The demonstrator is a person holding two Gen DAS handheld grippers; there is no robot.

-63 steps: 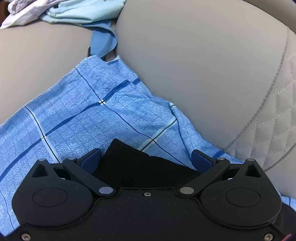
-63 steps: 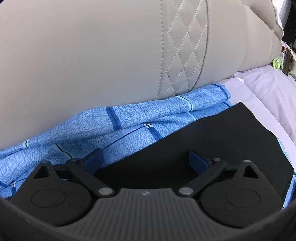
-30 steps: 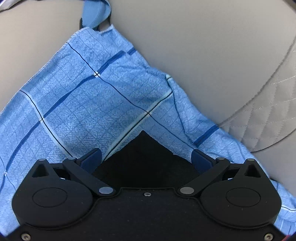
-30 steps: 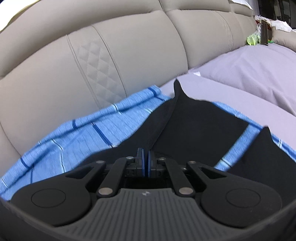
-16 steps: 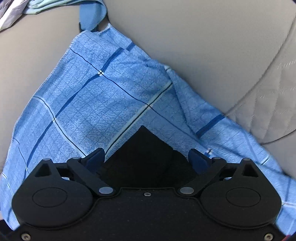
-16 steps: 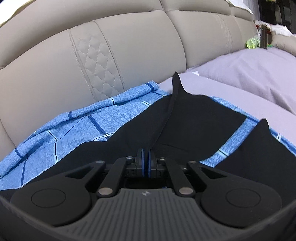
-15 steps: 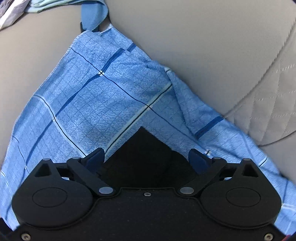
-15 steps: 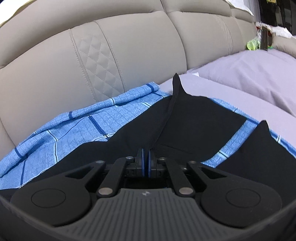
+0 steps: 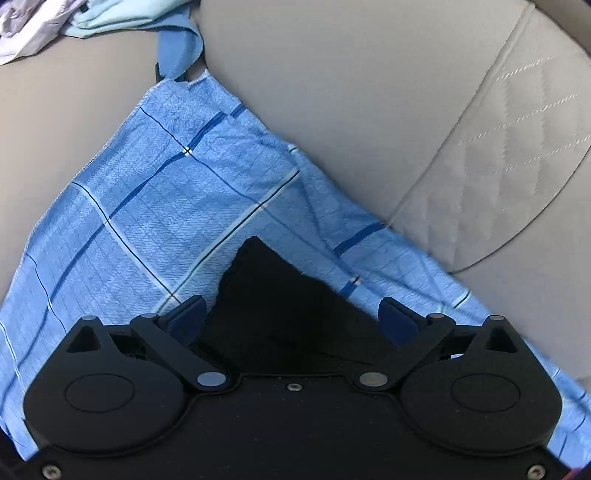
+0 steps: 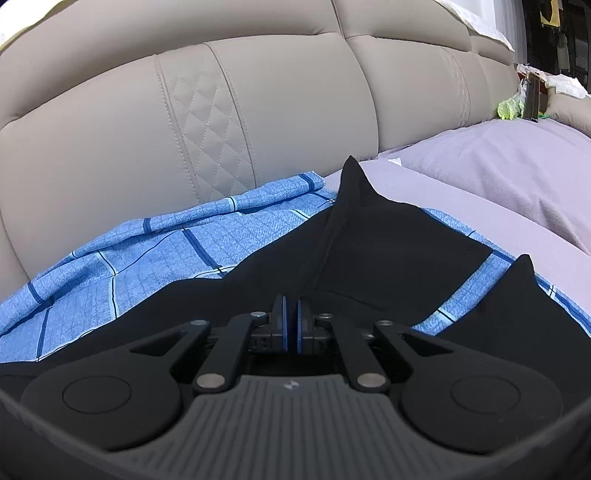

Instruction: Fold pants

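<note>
My left gripper (image 9: 291, 317) points down at seat — jaws spread wide, nothing pinched. Between them, pointed corner of black pants (image 9: 273, 295), lying on blue checked cloth (image 9: 155, 206). Cloth spread over beige sofa (image 9: 351, 96); quilted diamond stitching at right. Pale garments (image 9: 74, 18) heaped top left — details unclear.

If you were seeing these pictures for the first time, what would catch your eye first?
Black fabric pants sprawl across a blue checked cloth on the beige leather sofa. The right gripper is shut on a raised fold of them. The left gripper stands open above one pointed black corner.
</note>
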